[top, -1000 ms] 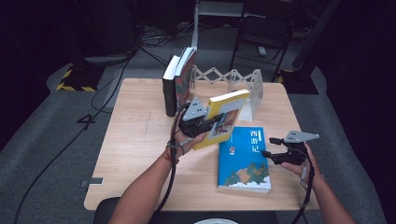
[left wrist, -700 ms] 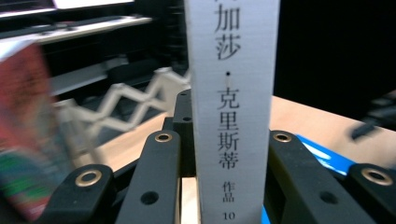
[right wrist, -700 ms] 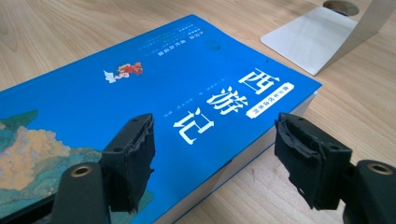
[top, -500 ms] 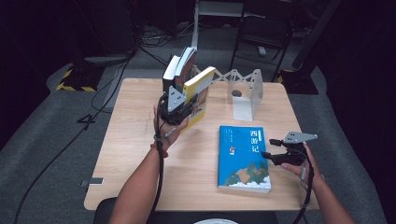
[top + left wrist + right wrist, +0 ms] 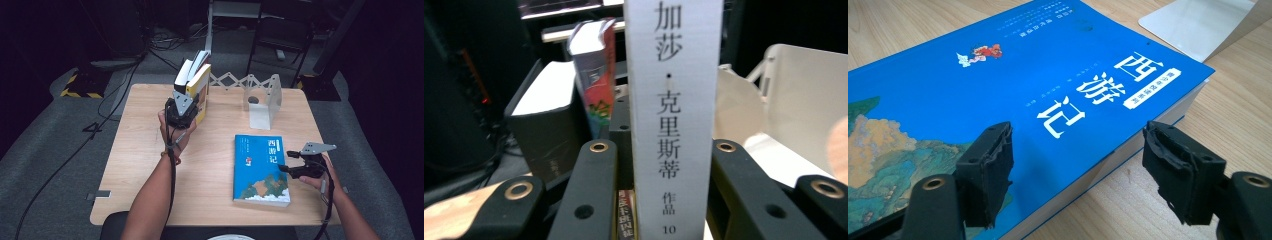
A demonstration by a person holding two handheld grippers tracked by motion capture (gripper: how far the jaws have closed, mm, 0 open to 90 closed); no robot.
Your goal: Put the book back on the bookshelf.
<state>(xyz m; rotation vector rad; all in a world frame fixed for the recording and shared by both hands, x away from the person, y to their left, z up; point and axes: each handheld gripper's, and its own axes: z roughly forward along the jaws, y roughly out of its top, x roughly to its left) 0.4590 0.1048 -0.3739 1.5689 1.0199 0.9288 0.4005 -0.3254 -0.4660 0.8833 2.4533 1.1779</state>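
Carried toward the desk's (image 5: pixel 150 150) far edge since the earlier frame, the yellow book (image 5: pixel 201 92) is held upright beside the standing books (image 5: pixel 191 70), clamped in the left gripper (image 5: pixel 180 111); the right gripper (image 5: pixel 290 169), jaws wide, is kept at the blue book's (image 5: pixel 260 167) right edge.

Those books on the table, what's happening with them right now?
A person is shelving books with a handheld gripper in each hand. The left gripper is shut on a yellow book, held upright by its white spine against the books standing at the table's far edge, beside the white bookend. The right gripper is open at the edge of the blue book, which lies flat on the table, not yet gripped.
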